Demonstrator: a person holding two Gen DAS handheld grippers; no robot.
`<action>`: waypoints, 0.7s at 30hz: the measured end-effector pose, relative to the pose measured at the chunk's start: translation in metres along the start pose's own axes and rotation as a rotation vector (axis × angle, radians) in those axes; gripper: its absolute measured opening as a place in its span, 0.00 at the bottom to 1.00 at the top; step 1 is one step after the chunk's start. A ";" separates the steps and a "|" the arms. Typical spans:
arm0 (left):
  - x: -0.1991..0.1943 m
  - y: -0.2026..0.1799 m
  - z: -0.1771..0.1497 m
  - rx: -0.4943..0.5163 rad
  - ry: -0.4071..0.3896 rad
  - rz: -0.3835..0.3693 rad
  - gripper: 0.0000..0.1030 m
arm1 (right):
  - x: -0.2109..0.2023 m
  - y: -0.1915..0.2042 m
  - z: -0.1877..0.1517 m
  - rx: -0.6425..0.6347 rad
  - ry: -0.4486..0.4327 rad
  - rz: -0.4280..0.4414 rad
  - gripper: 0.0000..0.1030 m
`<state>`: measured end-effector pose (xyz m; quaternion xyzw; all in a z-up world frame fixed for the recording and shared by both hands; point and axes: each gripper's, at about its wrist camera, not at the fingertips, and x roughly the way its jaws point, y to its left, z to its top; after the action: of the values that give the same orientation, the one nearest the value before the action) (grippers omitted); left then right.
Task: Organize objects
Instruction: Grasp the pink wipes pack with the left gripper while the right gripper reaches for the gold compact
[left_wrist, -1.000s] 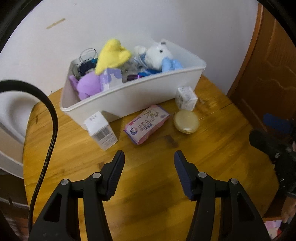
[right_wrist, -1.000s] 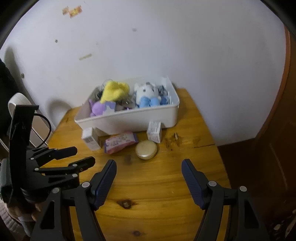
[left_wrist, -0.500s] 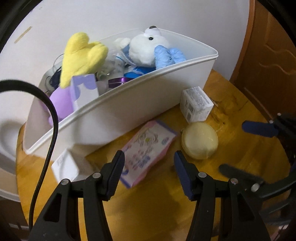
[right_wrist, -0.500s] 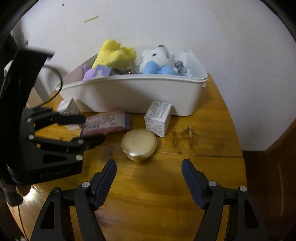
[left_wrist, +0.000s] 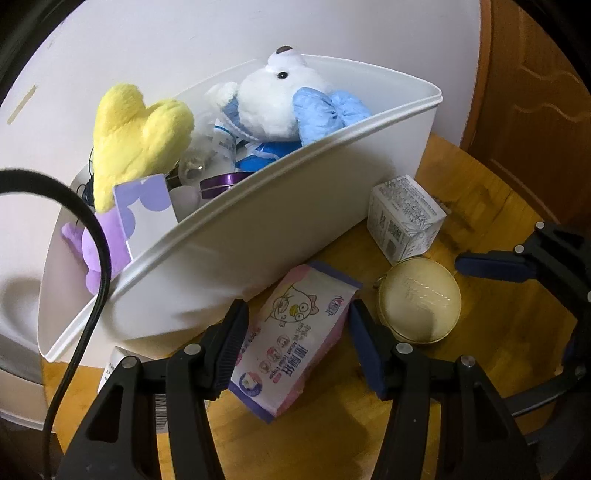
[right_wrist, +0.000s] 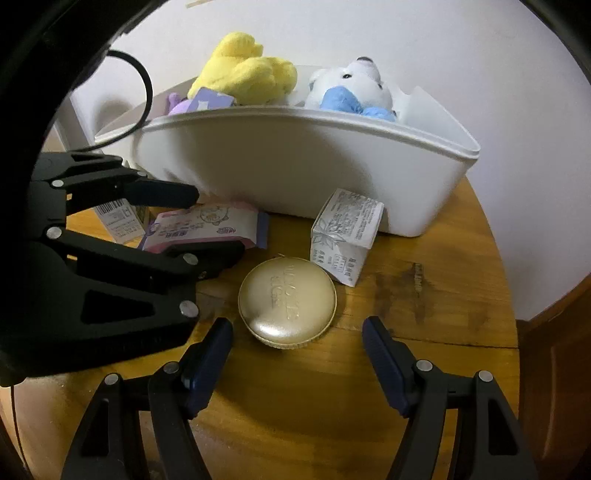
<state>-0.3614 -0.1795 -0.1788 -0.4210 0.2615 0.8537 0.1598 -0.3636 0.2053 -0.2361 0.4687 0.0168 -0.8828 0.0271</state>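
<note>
My left gripper (left_wrist: 296, 308) is open, its fingers standing either side of a pink tissue pack (left_wrist: 295, 343) that lies flat on the wooden table (left_wrist: 443, 413); the pads do not press on it. In the right wrist view the same gripper (right_wrist: 218, 219) straddles the pack (right_wrist: 207, 225). My right gripper (right_wrist: 297, 321) is open, low over the table, with a round gold tin (right_wrist: 287, 301) just ahead of its fingertips. The tin (left_wrist: 421, 304) sits right of the pack. Behind both stands a white bin (left_wrist: 258, 229) holding plush toys.
A small white printed box (right_wrist: 347, 236) leans by the bin's (right_wrist: 295, 166) front wall. A barcode box (right_wrist: 118, 218) lies left of the pack. A black cable (left_wrist: 96, 266) hangs at the left. Behind is a white wall and at the right a wooden door (left_wrist: 535, 92).
Both grippers have come down and closer to the table: the left onto the tissue pack, the right toward the gold tin. Both views rolled slightly. Jaw widths look unchanged.
</note>
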 end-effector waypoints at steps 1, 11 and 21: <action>0.000 -0.001 -0.001 0.005 0.000 0.009 0.59 | 0.000 0.000 0.000 0.005 -0.006 0.006 0.69; -0.004 -0.008 -0.017 0.033 0.008 0.045 0.65 | -0.012 -0.011 -0.011 0.061 -0.018 0.040 0.52; -0.017 -0.014 -0.034 0.020 0.013 0.035 0.47 | -0.055 -0.024 -0.045 0.163 -0.046 0.090 0.51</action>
<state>-0.3228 -0.1887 -0.1862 -0.4202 0.2784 0.8510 0.1476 -0.2972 0.2331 -0.2152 0.4493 -0.0768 -0.8896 0.0290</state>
